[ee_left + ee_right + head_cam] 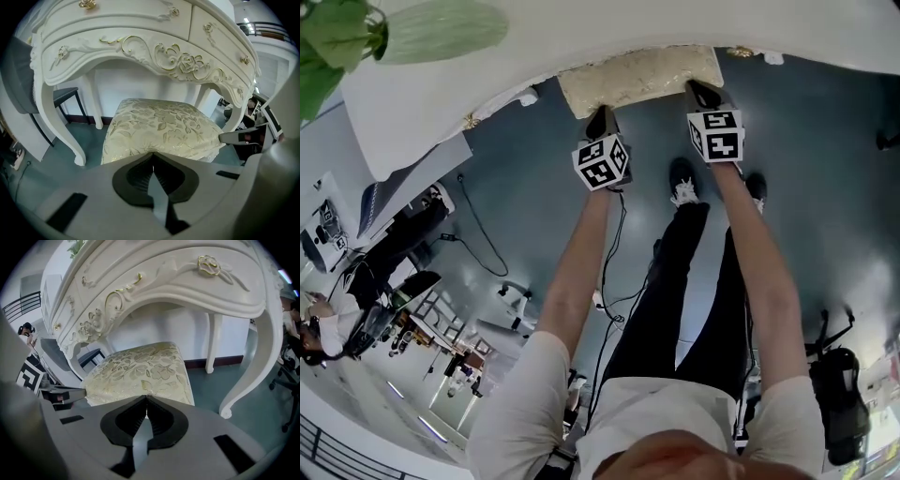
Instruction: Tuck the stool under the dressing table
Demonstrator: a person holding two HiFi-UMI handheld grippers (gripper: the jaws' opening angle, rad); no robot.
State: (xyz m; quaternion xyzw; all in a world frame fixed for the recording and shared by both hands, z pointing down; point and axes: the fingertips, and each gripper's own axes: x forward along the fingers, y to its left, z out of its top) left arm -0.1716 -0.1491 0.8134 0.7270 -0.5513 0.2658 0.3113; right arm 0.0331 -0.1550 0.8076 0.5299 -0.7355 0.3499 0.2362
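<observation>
The stool [642, 75] has a cream floral cushion and stands partly beneath the white dressing table [487, 94]. My left gripper [599, 120] and right gripper [703, 92] are both shut, with their tips against the cushion's near edge. In the left gripper view the stool [161, 129] sits between the carved table legs [61, 126], just past the left gripper [152, 153]. In the right gripper view the stool [140, 369] lies under the table's ornate apron [164, 282], just past the right gripper [146, 397]. No fabric shows between either pair of jaws.
A curved table leg [255, 371] stands right of the stool. A black side chair [65, 96] is behind the left leg. A potted plant [356, 33] sits on the table. Cables [483, 234] trail on the grey floor. A black bag [839, 398] is beside the person's feet.
</observation>
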